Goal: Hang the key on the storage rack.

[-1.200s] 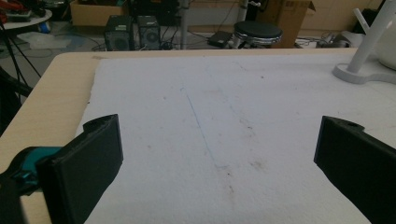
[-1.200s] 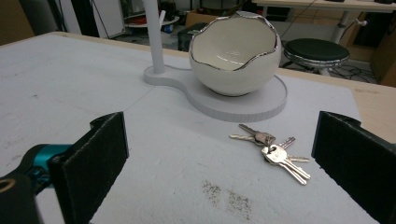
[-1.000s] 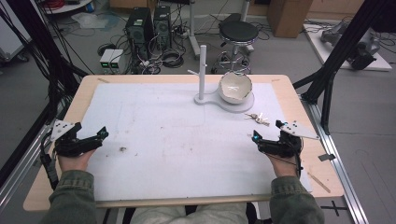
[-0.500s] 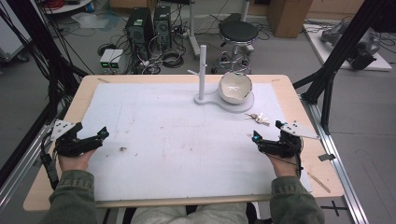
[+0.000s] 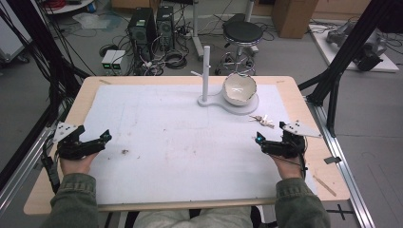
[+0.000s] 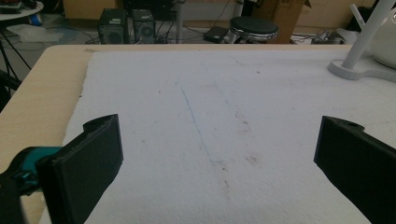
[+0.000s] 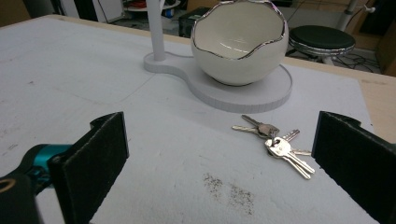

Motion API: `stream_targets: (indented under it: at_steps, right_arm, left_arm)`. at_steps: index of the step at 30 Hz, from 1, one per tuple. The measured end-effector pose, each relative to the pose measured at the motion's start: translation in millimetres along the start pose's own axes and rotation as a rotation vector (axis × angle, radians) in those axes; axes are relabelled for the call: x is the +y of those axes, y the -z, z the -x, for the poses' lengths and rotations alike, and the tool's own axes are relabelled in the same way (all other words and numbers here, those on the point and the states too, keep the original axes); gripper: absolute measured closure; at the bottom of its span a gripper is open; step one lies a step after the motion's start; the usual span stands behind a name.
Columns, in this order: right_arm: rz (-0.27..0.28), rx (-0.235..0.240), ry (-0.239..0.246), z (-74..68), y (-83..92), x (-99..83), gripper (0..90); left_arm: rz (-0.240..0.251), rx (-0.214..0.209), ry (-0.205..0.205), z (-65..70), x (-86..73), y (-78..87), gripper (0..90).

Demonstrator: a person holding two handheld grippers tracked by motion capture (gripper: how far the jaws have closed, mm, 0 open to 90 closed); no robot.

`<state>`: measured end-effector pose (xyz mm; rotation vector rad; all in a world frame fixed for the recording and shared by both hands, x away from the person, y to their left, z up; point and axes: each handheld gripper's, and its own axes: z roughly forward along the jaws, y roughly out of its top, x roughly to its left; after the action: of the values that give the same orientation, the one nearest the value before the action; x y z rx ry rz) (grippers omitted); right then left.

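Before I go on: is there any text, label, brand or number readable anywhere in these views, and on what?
No text can be read anywhere.
Keys: any stamping on them is too small and blurred to read.
Bowl and its white stand: plain, no lettering visible.
Computer towers on the floor behind the table: no label legible.
White mat: only stains and faint lines, no writing.

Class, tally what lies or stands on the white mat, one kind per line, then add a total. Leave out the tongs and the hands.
Bowl: 1
Stand: 1
Bunch of keys: 1
Total: 3
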<state>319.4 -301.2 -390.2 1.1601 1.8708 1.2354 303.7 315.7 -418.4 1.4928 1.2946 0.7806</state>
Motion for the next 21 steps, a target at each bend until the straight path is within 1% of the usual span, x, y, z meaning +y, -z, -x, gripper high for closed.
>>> stream_targets:
  at_steps: [5,6,9,11,13,15,17,21]
  right_arm:
    - [-0.026,0.0,0.007,0.9,-6.2,2.7,2.7]
    - [-0.036,0.001,0.002,0.7,-7.5,3.4,2.7]
    - [-0.043,0.003,0.003,0.5,-9.5,3.9,2.7]
    - [-0.062,0.016,-0.005,2.4,-12.7,4.3,2.7]
    - [-0.076,0.016,-0.006,4.1,-14.5,5.9,2.7]
    - [-0.088,0.015,0.003,6.4,-16.3,8.7,2.7]
    - [-0.097,0.023,0.002,8.8,-18.6,12.1,2.7]
    - [-0.112,0.032,-0.017,14.9,-22.8,17.2,2.7]
  left_arm:
    - [-0.005,-0.002,0.005,-0.6,-1.5,-0.9,1.7]
    - [-0.004,-0.002,0.006,-0.7,-1.7,-0.7,1.7]
    - [0.001,-0.003,0.008,-0.8,-1.6,-0.5,1.7]
    - [-0.001,-0.003,0.008,-1.1,-1.7,-0.8,1.7]
    - [-0.006,-0.005,0.007,-0.9,-1.8,-0.9,1.7]
    - [-0.005,-0.005,0.005,-0.8,-1.8,-0.9,1.7]
    - [-0.006,-0.005,0.003,-0.7,-1.8,-0.9,1.7]
    - [-0.007,-0.003,0.005,-0.3,-2.0,-1.1,1.7]
